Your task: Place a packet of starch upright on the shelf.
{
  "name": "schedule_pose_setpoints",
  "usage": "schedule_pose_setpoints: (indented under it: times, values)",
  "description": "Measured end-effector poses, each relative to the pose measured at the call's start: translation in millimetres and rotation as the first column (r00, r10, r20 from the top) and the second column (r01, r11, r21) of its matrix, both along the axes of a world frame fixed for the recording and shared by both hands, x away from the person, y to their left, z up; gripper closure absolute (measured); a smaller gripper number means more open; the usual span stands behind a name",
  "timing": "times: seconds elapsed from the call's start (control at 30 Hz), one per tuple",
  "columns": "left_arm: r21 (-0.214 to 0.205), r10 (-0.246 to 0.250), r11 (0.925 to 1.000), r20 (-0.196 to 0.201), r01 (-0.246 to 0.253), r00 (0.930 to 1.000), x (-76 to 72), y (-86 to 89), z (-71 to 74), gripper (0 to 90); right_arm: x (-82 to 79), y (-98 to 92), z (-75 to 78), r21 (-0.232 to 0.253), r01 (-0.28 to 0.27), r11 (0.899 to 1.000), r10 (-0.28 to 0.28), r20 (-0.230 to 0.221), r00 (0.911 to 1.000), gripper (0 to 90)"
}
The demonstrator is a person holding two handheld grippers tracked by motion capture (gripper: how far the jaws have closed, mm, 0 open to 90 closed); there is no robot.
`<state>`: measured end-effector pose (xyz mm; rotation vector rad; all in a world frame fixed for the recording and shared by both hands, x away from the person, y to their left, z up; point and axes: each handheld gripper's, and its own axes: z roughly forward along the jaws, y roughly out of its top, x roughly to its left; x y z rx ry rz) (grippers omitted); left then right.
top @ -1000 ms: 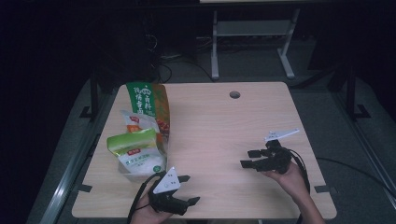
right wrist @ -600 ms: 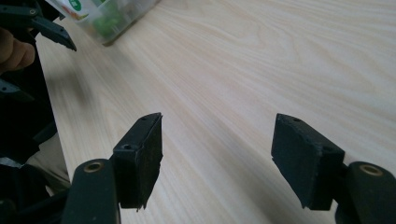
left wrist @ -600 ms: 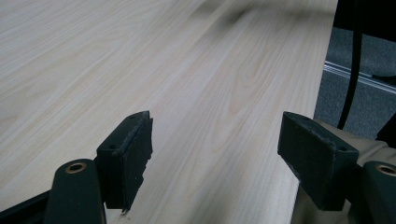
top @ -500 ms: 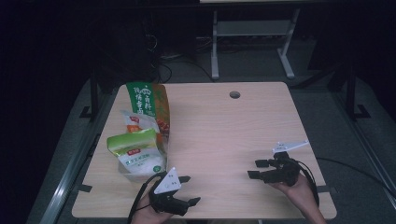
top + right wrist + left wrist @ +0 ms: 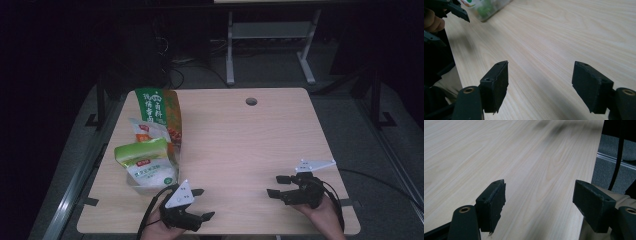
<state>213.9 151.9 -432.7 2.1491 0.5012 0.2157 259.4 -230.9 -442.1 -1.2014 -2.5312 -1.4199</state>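
Two hand-held grippers rest near the table's (image 5: 240, 135) front edge. The left gripper (image 5: 201, 204) holds its jaws apart over bare wood beside the snack bags (image 5: 150, 145). The right gripper (image 5: 278, 185), well away from them, has just been opening its empty jaws.

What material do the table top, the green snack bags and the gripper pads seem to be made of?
Table top: pale wood or wood-look laminate, matte, with visible grain lines.
Green snack bags: likely thin plastic film, glossy, creased, with printed labels.
Gripper pads: black, dull, slightly rough, with ragged edges; perhaps rubber or foam, but this is uncertain.
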Motion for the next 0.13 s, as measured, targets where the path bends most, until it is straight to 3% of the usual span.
schedule_pose_setpoints:
  times: [0.13]
  values:
    - [0.001, -0.005, 1.0, 0.007, 0.005, 1.0, 0.5, 0.4, 1.2, 25.8, -4.5, -1.1, 0.1, -0.004, 0.012, 1.0, -0.012, 0.024, 0.9996, 28.4]
